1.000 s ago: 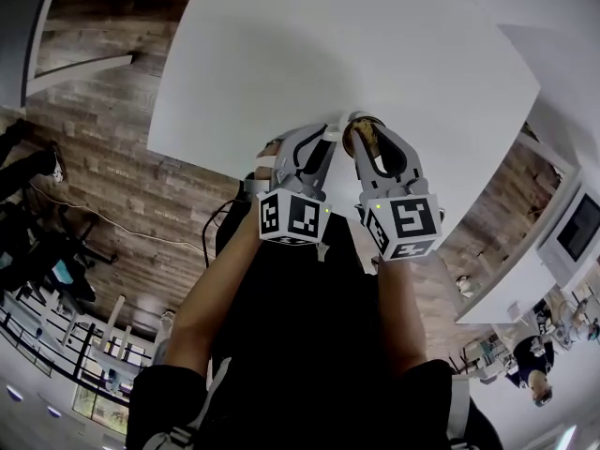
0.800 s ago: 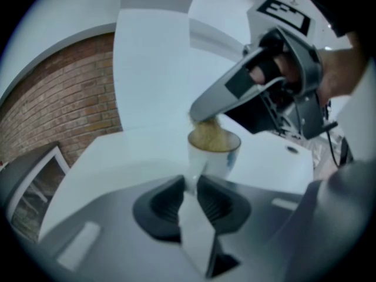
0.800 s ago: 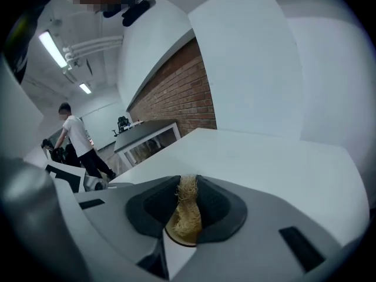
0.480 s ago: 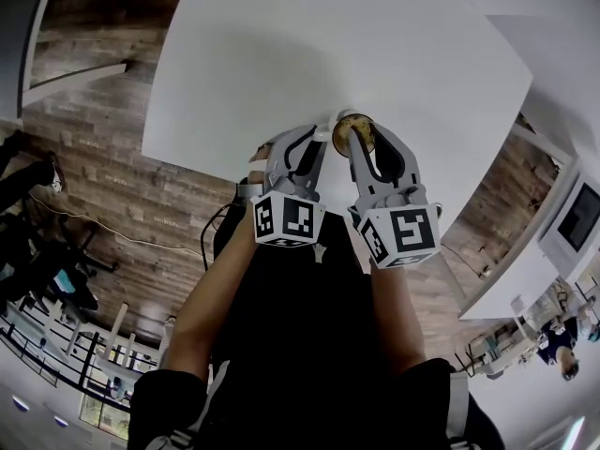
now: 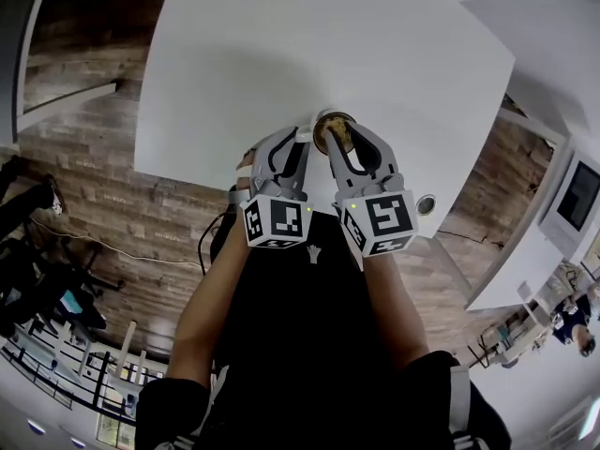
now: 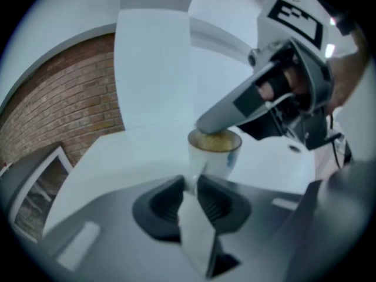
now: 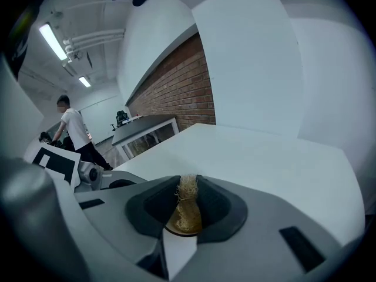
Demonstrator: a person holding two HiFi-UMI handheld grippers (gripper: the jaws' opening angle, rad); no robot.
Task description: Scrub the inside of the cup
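Note:
A white cup (image 5: 330, 127) with a dark rim stands near the front edge of the white table (image 5: 328, 36). In the left gripper view, my left gripper (image 6: 191, 184) is shut on the cup's handle, with the cup (image 6: 216, 151) just beyond the jaws. My right gripper (image 7: 188, 200) is shut on a straw-coloured fibrous scrubber (image 7: 185, 211). It reaches down into the cup's mouth, where the scrubber (image 6: 212, 140) fills the opening. In the head view the left gripper (image 5: 302, 141) and right gripper (image 5: 339, 141) sit side by side at the cup.
The table's front edge runs just behind the cup, over a wooden floor (image 5: 112, 186). A small round fitting (image 5: 427, 202) shows to the right. A brick wall (image 7: 182, 81) lies beyond the table, and a person (image 7: 73, 128) stands far off.
The whole head view has slid up and to the left in the frame. Both grippers and the cup keep the same places relative to each other and to the table.

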